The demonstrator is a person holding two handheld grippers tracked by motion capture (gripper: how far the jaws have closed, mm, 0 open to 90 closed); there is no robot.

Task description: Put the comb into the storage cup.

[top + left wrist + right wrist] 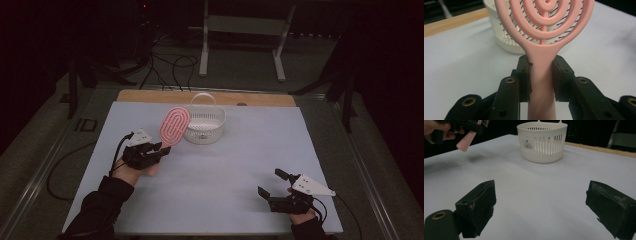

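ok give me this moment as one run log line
left gripper: shut on pink hairbrush handle, lifted beside white basket | right gripper: open, nothing held, near table front edge | hairbrush not in basket

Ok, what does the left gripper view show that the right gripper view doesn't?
The left gripper view shows the grip up close: the left tool has both pads pressed on the neck of the pink brush, with its looped head and dark bristles in front of the white basket.

The right gripper view instead shows the right tool with its jaws wide apart above the bare white table cover, the basket's label, and the brush's handle end sticking out below the far hand.

Both show the brush, the basket, the cover and the wooden table edge.
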